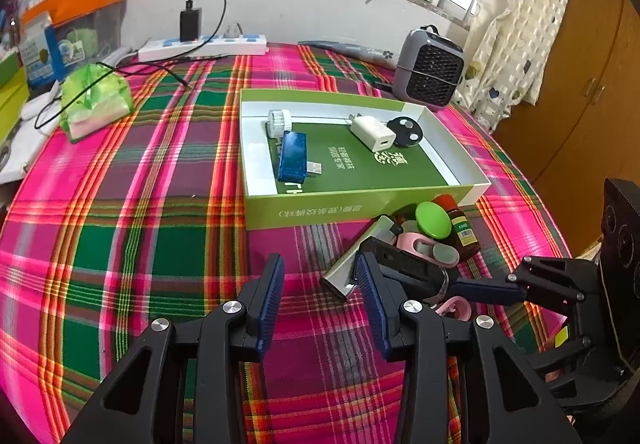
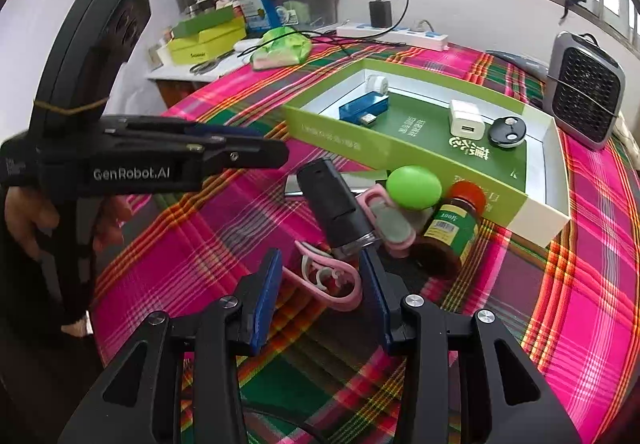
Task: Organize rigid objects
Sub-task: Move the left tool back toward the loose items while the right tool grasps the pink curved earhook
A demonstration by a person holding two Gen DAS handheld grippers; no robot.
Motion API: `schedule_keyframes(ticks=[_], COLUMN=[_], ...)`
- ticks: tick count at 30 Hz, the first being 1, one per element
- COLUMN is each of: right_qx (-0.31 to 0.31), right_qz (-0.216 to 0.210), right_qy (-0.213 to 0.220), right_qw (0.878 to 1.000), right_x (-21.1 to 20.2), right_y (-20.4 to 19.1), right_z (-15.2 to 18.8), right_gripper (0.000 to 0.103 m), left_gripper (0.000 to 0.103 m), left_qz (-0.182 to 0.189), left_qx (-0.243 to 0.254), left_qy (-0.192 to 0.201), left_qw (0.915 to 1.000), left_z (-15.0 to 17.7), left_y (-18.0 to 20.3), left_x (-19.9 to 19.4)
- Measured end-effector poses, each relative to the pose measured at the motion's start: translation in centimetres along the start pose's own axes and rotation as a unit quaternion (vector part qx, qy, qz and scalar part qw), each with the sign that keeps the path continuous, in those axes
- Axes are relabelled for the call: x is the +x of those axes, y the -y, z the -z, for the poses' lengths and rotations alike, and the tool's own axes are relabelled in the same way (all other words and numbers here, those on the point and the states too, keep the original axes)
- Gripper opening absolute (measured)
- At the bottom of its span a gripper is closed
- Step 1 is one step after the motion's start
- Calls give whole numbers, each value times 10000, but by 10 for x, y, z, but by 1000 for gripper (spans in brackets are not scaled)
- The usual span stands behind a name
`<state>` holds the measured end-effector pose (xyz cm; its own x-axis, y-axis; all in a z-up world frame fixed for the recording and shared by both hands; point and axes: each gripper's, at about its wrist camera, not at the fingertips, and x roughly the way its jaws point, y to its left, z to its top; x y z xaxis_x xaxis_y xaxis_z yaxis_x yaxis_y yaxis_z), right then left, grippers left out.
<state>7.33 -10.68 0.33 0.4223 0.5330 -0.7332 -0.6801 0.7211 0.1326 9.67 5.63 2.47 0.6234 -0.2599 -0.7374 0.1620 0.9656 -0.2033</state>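
Note:
A green box (image 1: 344, 210) (image 2: 404, 154) on the plaid cloth holds a blue USB device (image 1: 292, 156) (image 2: 362, 108), a white charger (image 1: 373, 133) (image 2: 465, 119), a black round fob (image 1: 406, 131) (image 2: 508, 131) and a white cap (image 1: 277, 121). In front of it lies a pile: black cylinder (image 2: 336, 204) (image 1: 404, 264), silver lighter (image 1: 356, 256), green lid (image 1: 433, 220) (image 2: 414, 187), brown pill bottle (image 2: 450, 232) (image 1: 462, 230), pink clips (image 2: 332, 280). My left gripper (image 1: 318, 284) is open left of the pile. My right gripper (image 2: 320, 276) is open around a pink clip.
A grey fan heater (image 1: 430, 68) (image 2: 584, 92) stands behind the box. A power strip (image 1: 202, 44) with a black adapter, a green bag (image 1: 94, 100), and stacked boxes (image 2: 204, 38) line the far left. A wooden cabinet (image 1: 580, 84) is right of the table.

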Motion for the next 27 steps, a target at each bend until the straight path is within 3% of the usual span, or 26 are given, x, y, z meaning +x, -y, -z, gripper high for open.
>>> schedule_keyframes(ticks=[8,19,23,27], right_qx=[-390,-353,-363,-303], right_qz=[-78,131,370,461], right_qy=[-344,-280,-255,-238], right_qw=[9986,9989,9983,9982], right_x=[5,13,13,9], right_y=[-15,-20,-20,-18], right_z=[9,1,1,5], right_gripper=[42,42,26,25], left_gripper=[38,38,38,38], left_qz=[56,249,339,452], left_qx=[-19,-19,5,33], left_qy=[-8,-13,-48,-91], left_qw=[10000,9997,9994,9989], left_z=[-1,-5,-6,-7], left_y=[-2,-3,0,4], left_x=[0,-1,2,6])
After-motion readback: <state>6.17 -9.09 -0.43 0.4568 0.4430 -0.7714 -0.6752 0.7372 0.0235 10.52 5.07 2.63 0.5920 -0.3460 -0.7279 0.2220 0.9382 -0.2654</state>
